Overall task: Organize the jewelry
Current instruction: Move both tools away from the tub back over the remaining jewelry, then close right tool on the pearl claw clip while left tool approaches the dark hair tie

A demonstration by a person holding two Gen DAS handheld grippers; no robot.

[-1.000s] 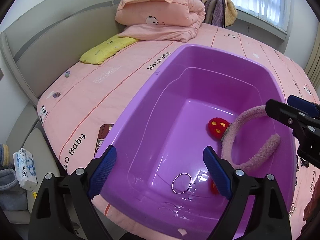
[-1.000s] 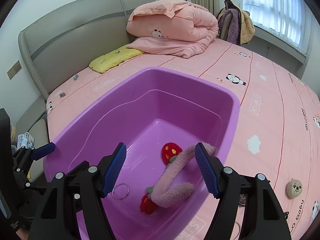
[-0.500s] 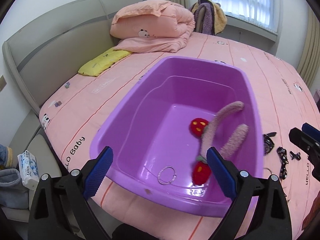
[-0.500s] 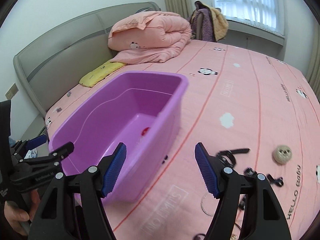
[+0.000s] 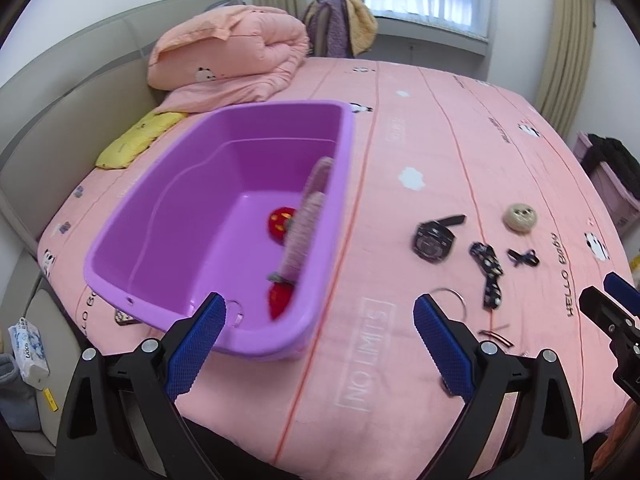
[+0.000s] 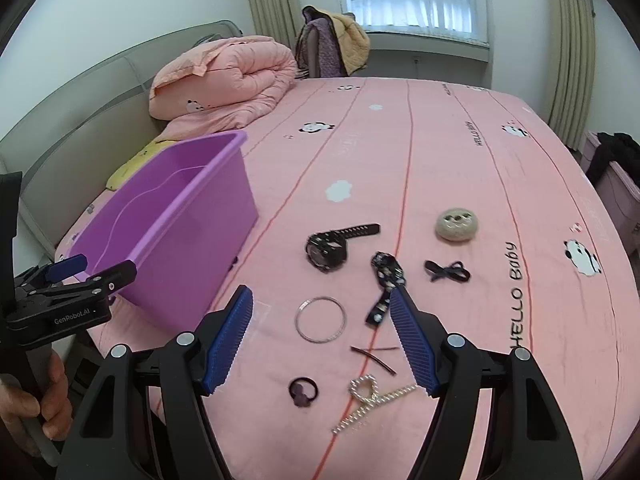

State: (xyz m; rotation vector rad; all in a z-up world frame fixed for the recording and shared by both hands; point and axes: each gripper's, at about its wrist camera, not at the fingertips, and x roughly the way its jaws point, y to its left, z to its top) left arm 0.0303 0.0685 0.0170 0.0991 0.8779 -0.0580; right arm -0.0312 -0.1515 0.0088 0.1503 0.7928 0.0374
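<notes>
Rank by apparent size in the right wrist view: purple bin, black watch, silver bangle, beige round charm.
1. purple bin, by far
2. black watch and silver bangle: look alike, and the bangle lies nearer the camera, so unranked
3. beige round charm, farthest away

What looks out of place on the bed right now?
Small accessories lie loose on the pink sheet beside the purple tub rather than in it: a black watch, a metal ring, a pearl clip and a dark bow. Nothing looks damaged.
</notes>
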